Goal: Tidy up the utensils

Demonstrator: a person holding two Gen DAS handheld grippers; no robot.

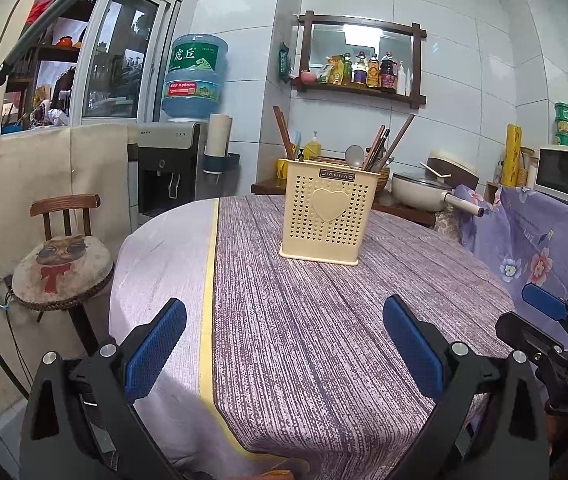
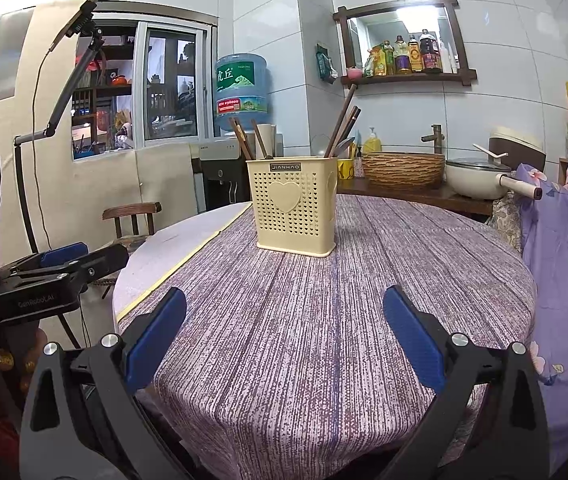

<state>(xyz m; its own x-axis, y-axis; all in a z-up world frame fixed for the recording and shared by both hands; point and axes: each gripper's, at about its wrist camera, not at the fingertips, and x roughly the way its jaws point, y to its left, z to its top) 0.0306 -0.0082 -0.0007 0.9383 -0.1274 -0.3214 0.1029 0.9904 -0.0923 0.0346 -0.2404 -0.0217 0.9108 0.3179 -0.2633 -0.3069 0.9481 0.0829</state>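
Both claws hang low at the near edge of the round table point(image 1: 424, 280), and both are spread wide with nothing between the pads. The left gripper point(image 1: 284, 344) sits over the seam where the pale cloth meets the purple striped cloth; the right gripper point(image 2: 284, 344) is further over the purple side, and each shows at the edge of the other's view.

Looking outward from the fingers, bare cloth runs ahead, and then there's the target: the cream utensil holder point(image 1: 327, 216), perforated, heart on its face, standing upright well apart from both claws near the middle of the table. From the left claw it lies ahead and a touch to the right; from the right claw, ahead and slightly left point(image 2: 296, 210). So it stands roughly between the two lines of sight, neither arm clearly nearer.

The chopsticks point(image 2: 342, 128) and a spoon point(image 1: 354, 156) stand steeply in the holder, handles leaning out. I'd judge any pick must come from above, along that near-vertical axis.
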